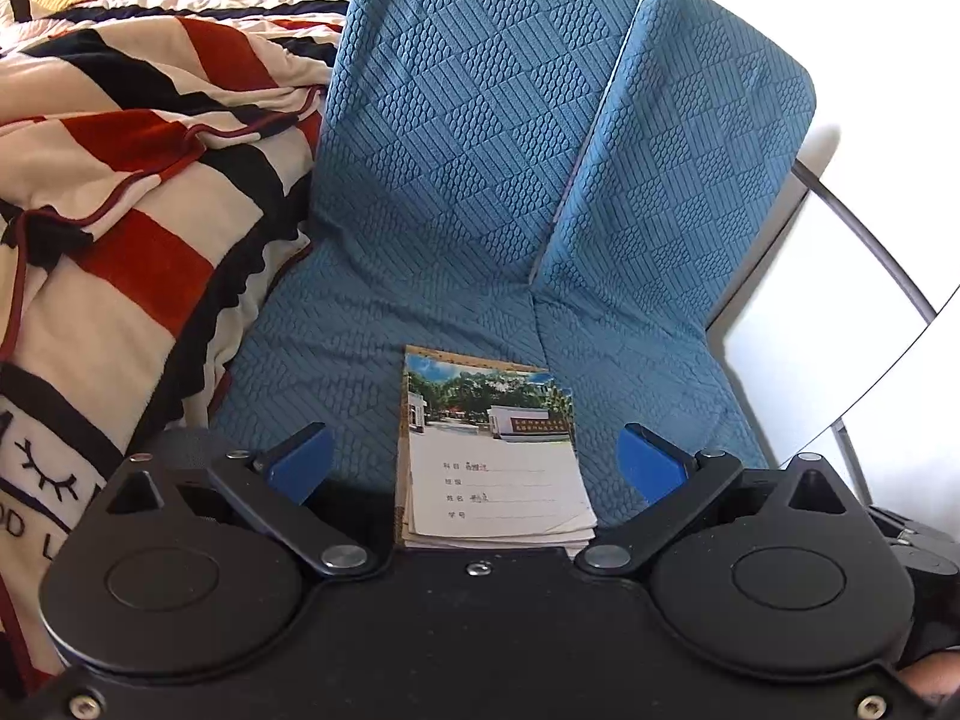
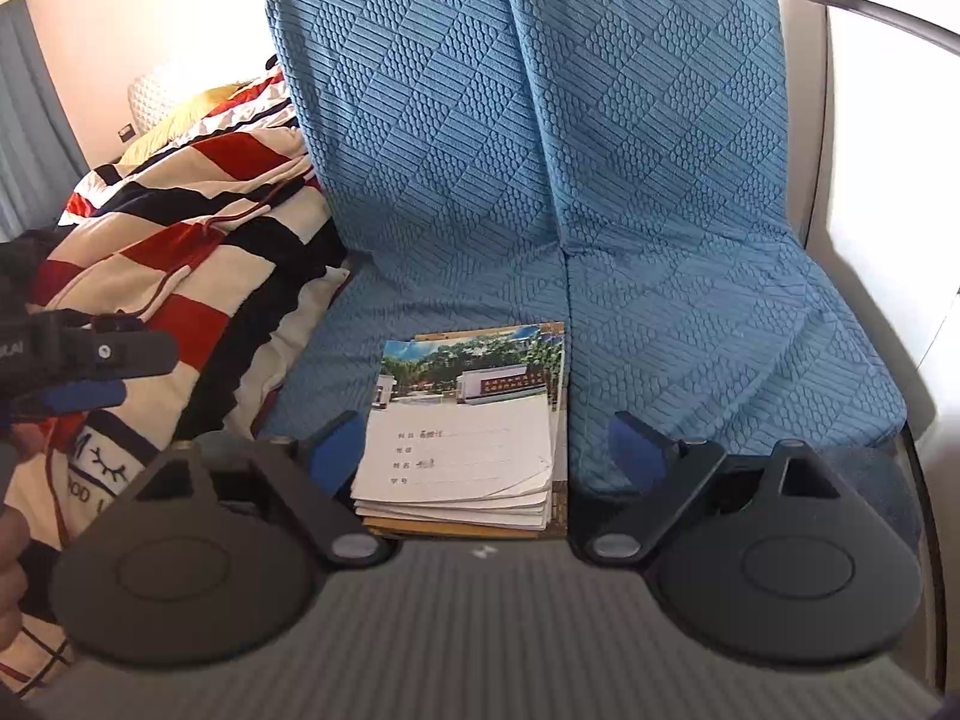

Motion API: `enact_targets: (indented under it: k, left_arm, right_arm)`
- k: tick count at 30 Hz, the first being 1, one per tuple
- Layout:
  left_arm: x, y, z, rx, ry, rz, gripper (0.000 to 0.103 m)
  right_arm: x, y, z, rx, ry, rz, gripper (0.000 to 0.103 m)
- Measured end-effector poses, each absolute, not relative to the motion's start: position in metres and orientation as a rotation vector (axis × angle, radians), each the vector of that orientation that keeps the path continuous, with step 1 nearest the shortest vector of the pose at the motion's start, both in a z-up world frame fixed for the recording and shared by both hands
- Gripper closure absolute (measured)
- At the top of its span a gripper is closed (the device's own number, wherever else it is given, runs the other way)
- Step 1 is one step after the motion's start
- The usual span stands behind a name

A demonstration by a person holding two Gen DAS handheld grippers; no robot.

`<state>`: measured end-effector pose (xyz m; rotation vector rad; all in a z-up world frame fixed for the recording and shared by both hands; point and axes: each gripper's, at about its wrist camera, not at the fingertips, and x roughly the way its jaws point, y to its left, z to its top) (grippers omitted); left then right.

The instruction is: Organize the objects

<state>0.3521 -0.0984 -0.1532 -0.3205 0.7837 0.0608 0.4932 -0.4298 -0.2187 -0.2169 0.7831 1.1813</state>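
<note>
Nearest the lens, the right gripper [image 2: 480,450] stands with its blue-padded black jaws spread wide, pinching nothing; the left gripper [image 1: 474,465] is spread and empty too. Between both sets of fingers, at lower centre of each frame, lies the stack of white paper exercise booklets with a photo cover [image 2: 465,432], its long axis running straight away from the jaws. Neither hand looks clearly nearer. It rests on a blue quilted fabric seat cushion [image 2: 720,360]. At left sits a red, black and cream striped blanket [image 2: 180,228]; pale walls lie beyond.
</note>
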Motion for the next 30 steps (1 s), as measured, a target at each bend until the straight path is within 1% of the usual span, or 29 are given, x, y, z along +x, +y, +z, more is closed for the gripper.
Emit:
enact_targets:
  k: [10,30]
  left_arm:
    - [0.3537,-0.1036,-0.1528,-0.294,0.789,0.057,0.001]
    - [0.3539,-0.1037,-0.1574,-0.293,0.786,0.061,0.001]
  right_arm:
    - [0.4973,-0.4302,-0.2209,-0.226,0.815,1.165,0.014]
    - [0.4991,-0.4294,-0.2235,-0.234,0.822,1.164,0.014]
